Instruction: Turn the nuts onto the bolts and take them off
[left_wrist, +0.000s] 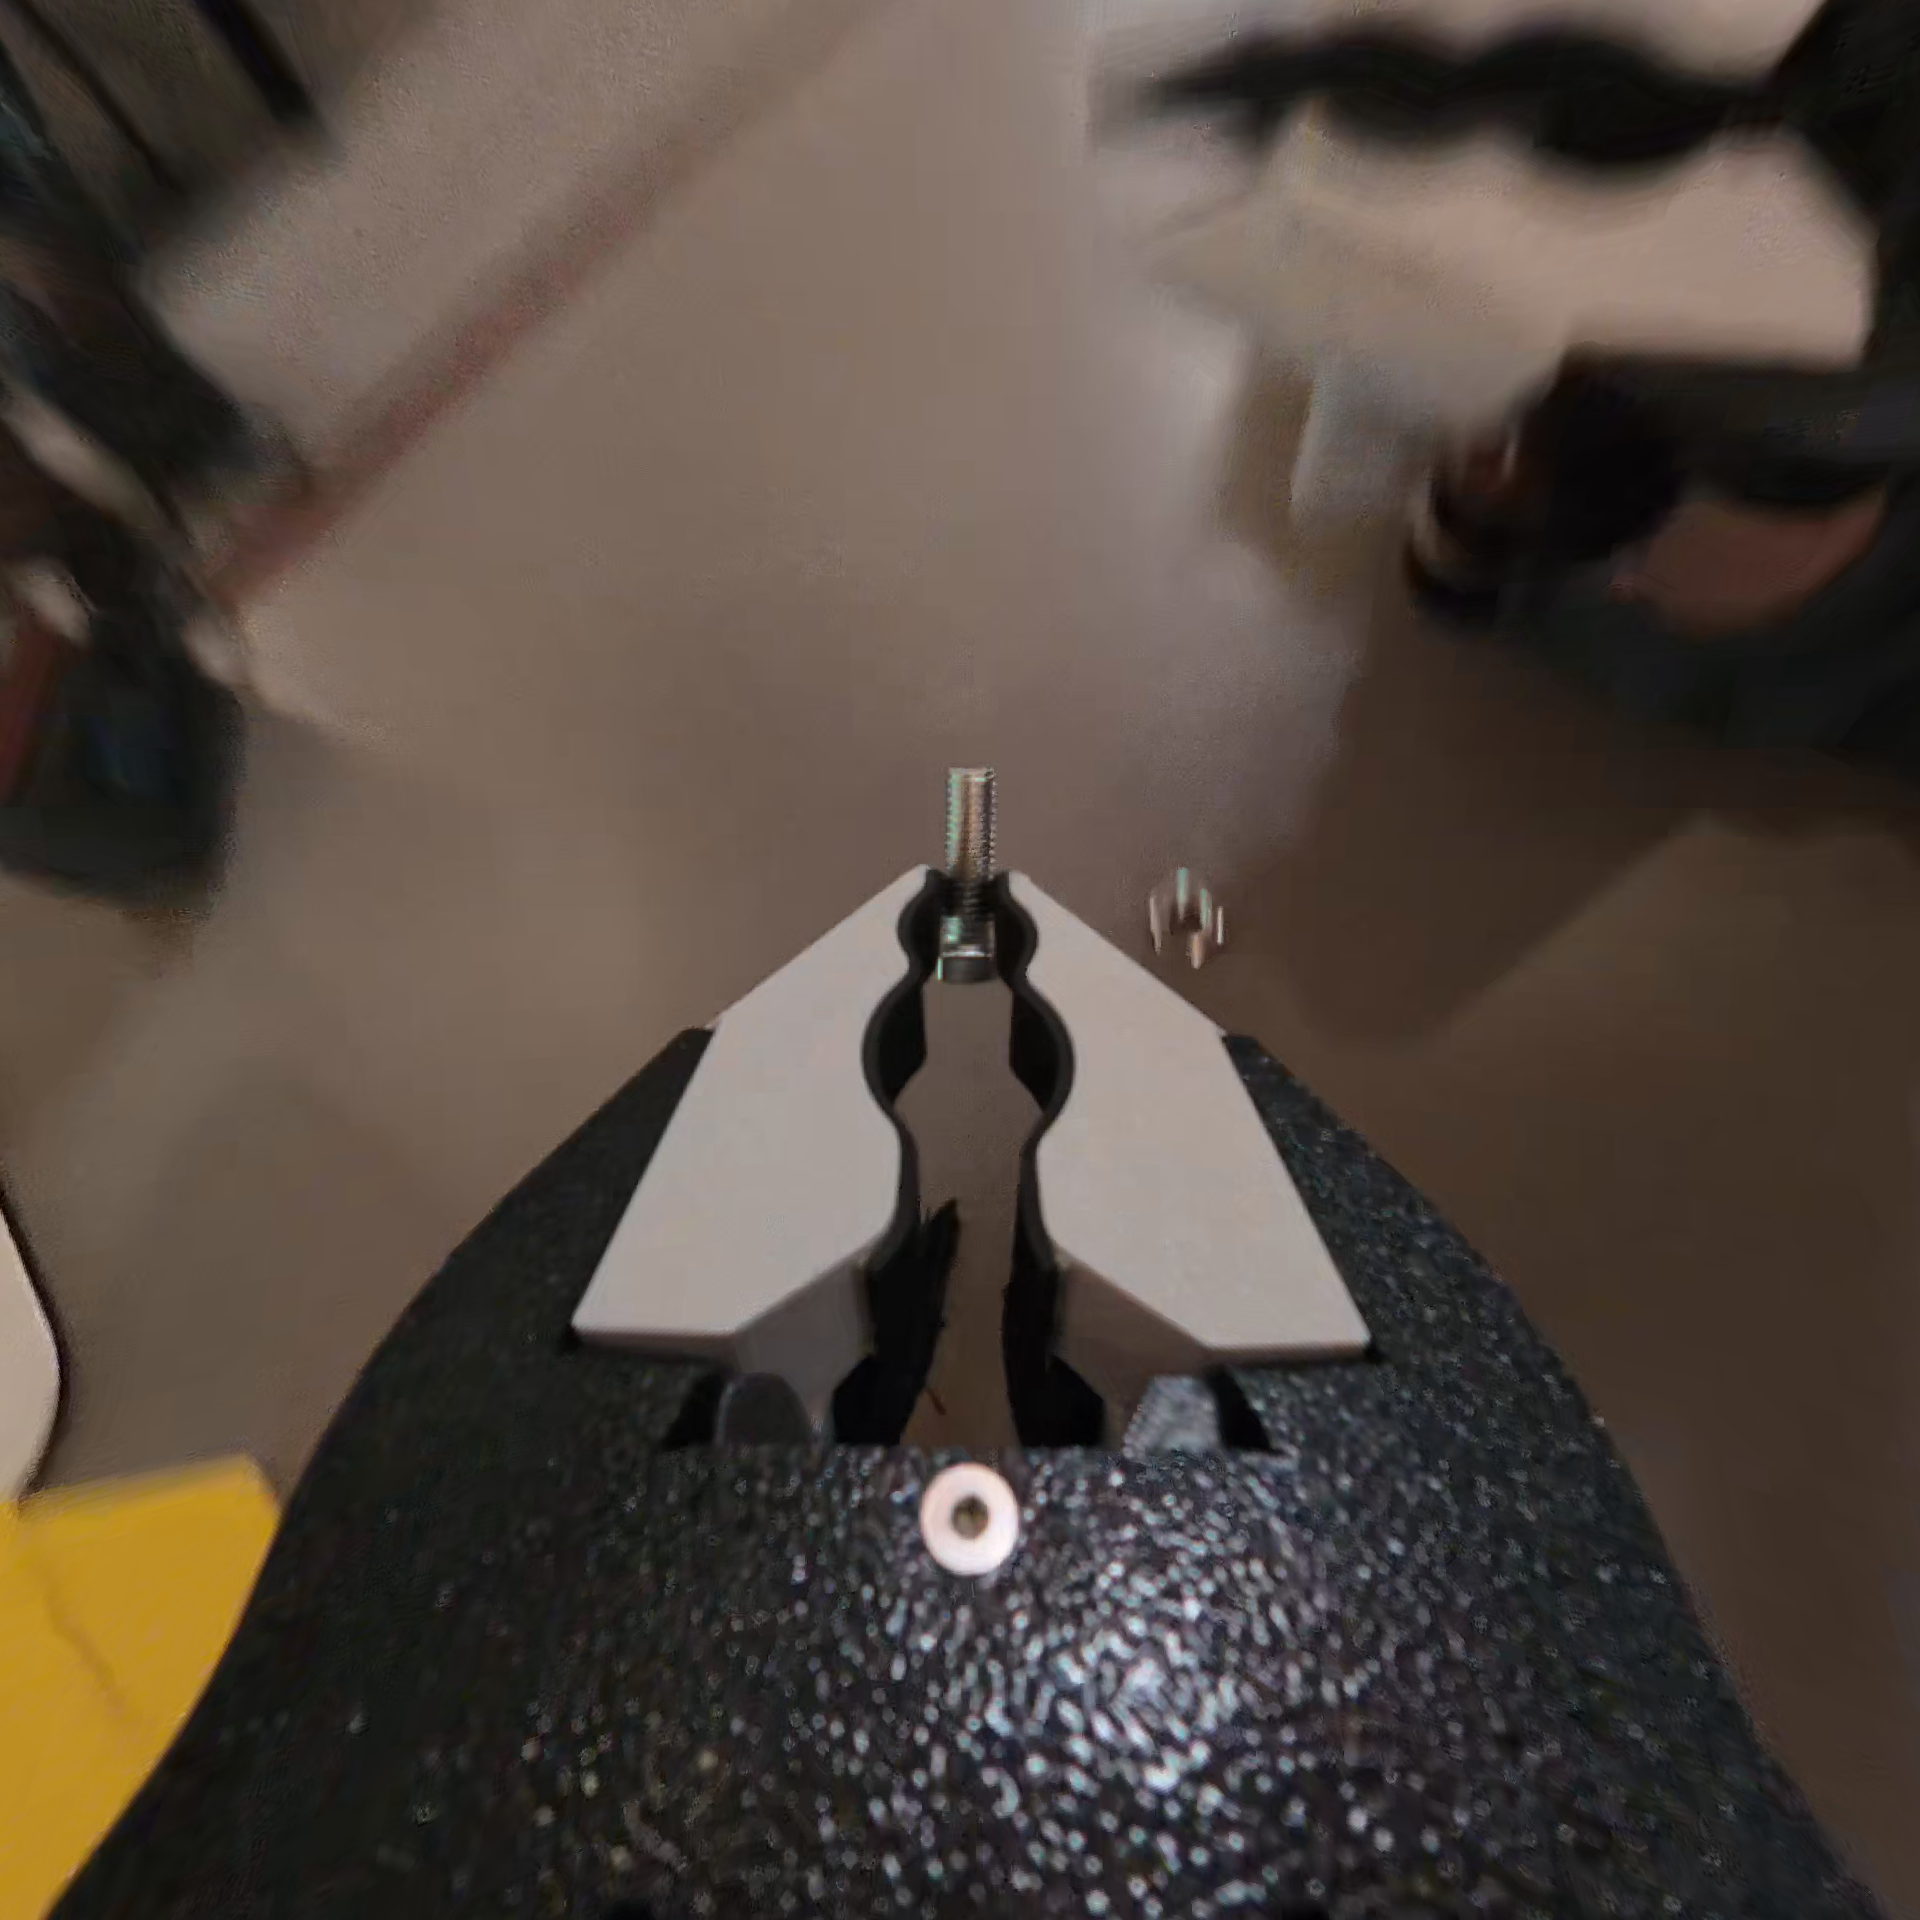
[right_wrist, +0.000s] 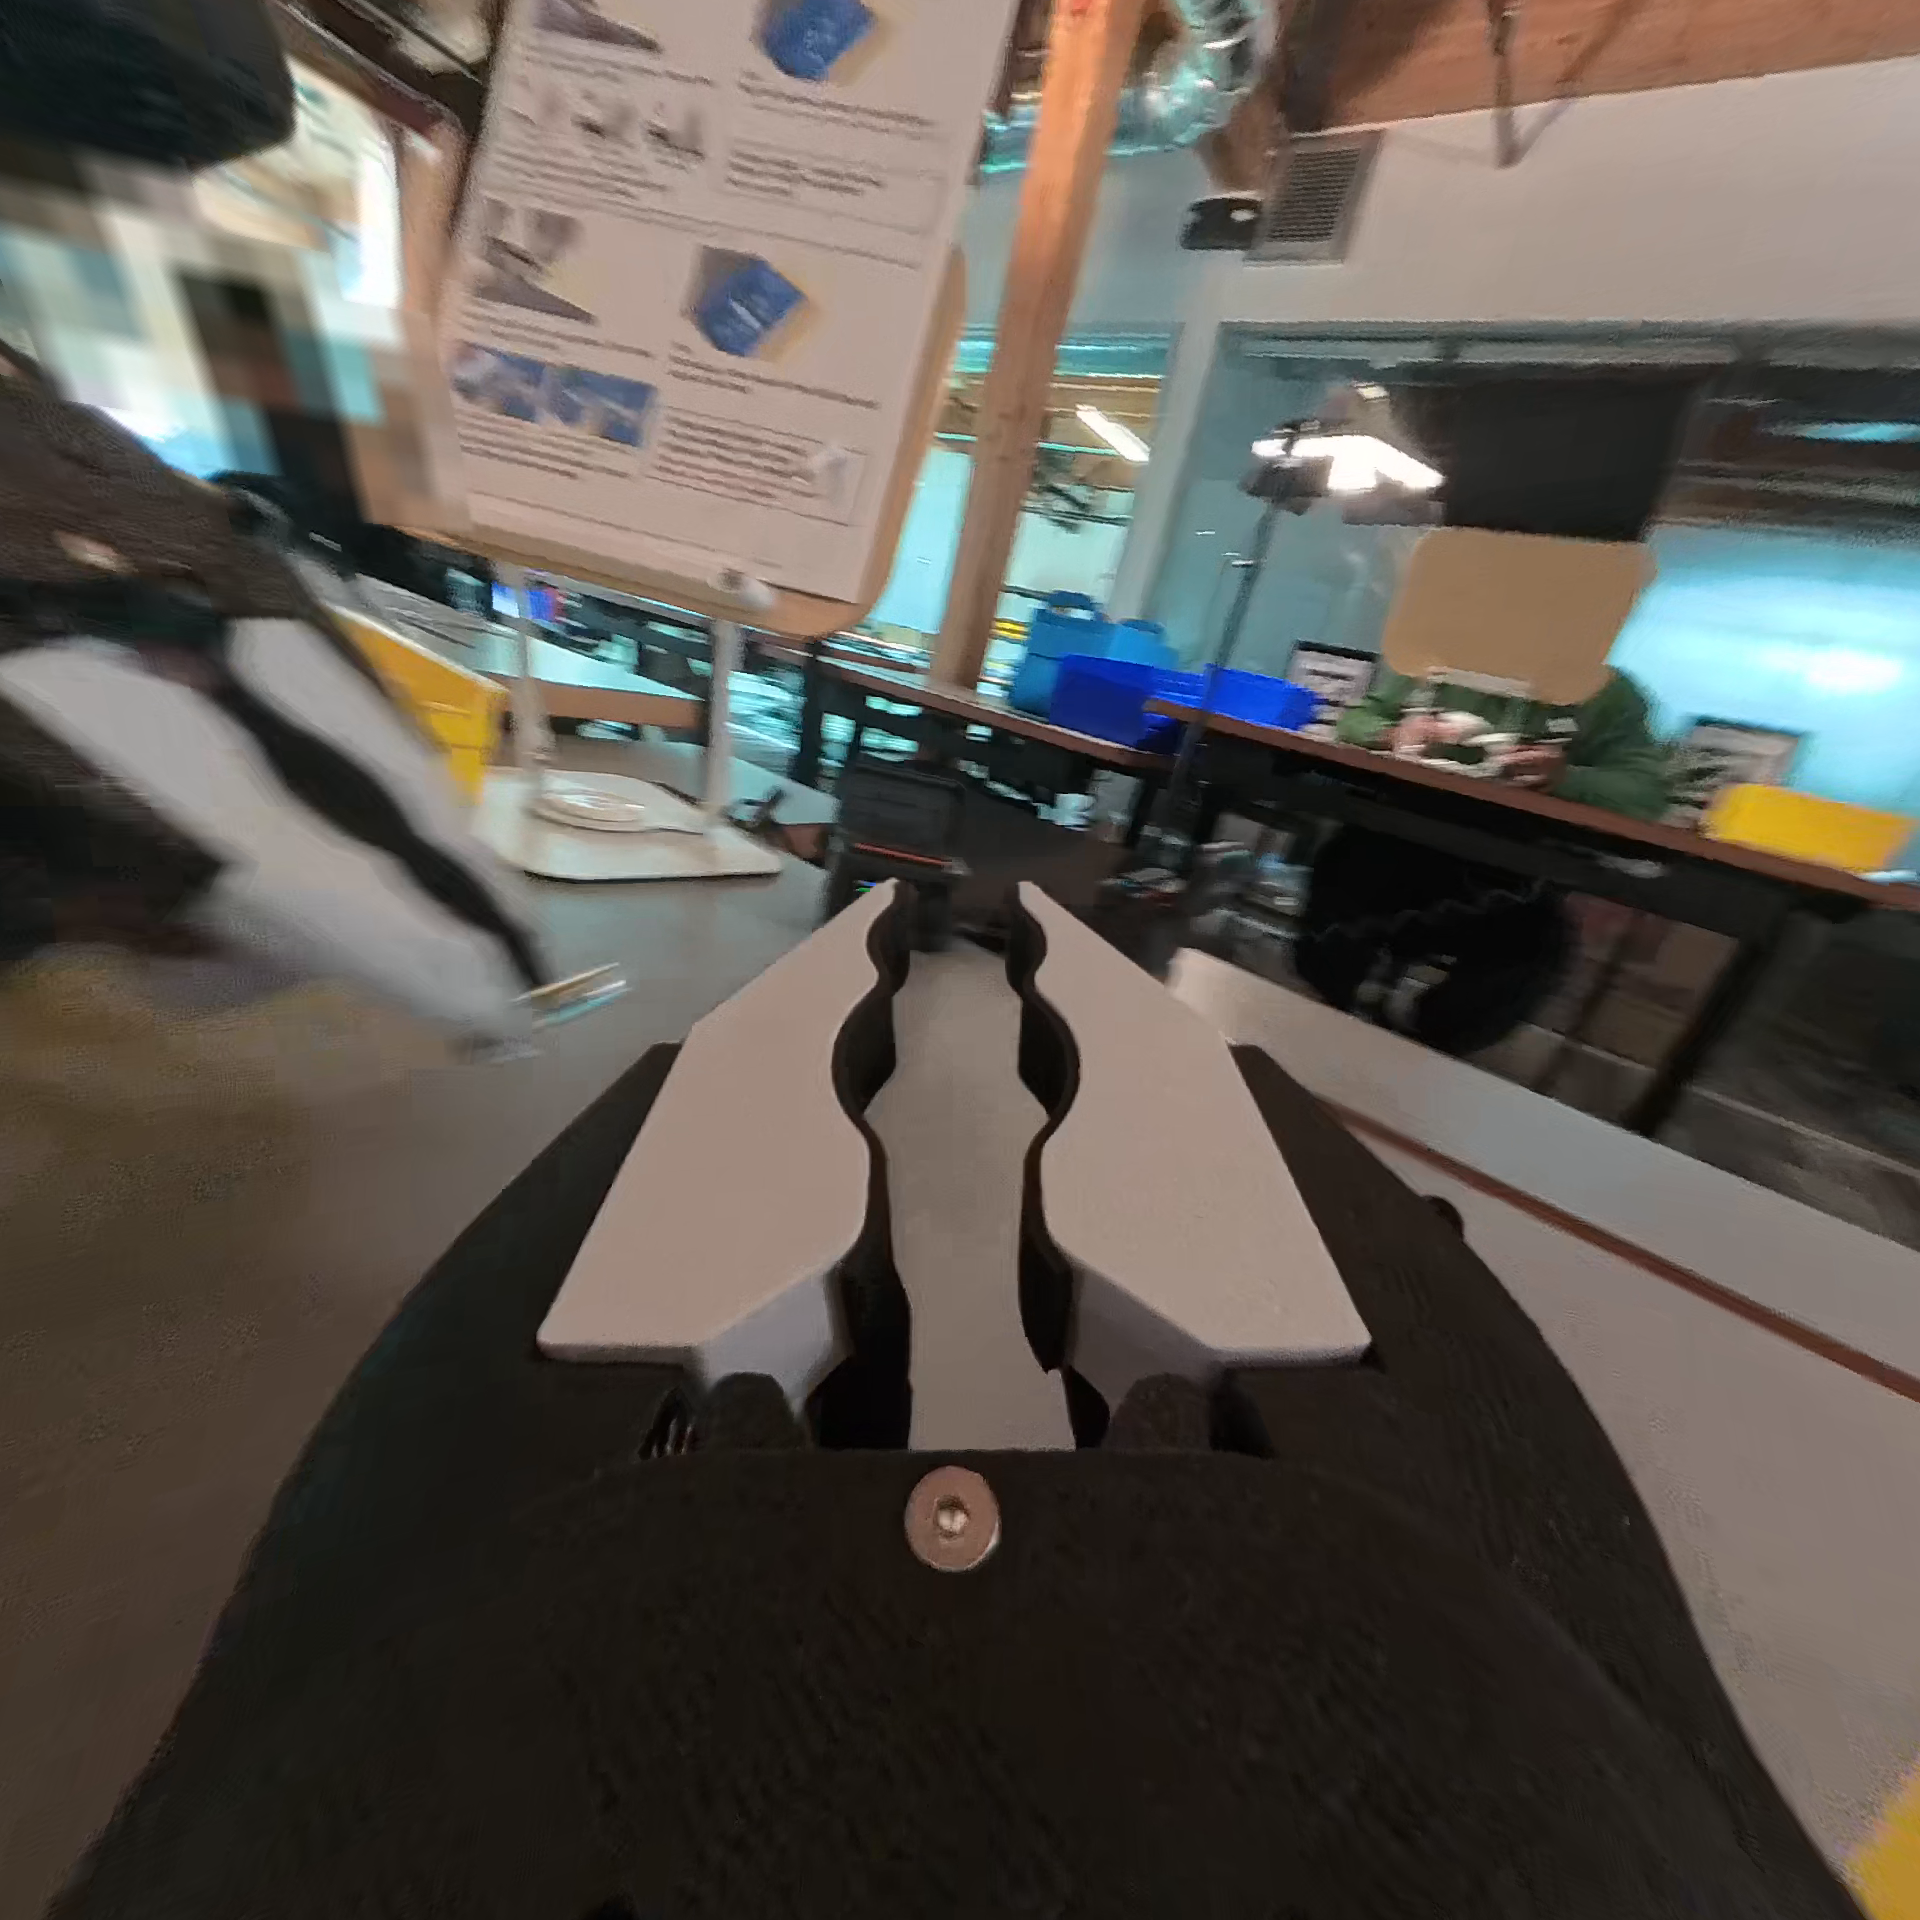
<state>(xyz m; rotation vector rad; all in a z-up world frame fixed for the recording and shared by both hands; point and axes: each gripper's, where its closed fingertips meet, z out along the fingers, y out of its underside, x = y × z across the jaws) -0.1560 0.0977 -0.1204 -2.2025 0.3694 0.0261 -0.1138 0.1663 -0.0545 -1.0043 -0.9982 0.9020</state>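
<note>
Item, bolt (left_wrist: 968, 873): clamped head-down in your left gripper (left_wrist: 966, 883), threaded shank pointing straight ahead past the tips; nut (left_wrist: 1184, 920) on the counter (left_wrist: 727, 644) just right of them; your right gripper (right_wrist: 956, 894) parted, empty.

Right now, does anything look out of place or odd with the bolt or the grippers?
Nothing looks damaged. The left gripper is shut on the bolt, which points straight out between its tips with no nut on it. The right gripper is open and empty. A small metal piece lies on the table, too blurred to identify.
</note>
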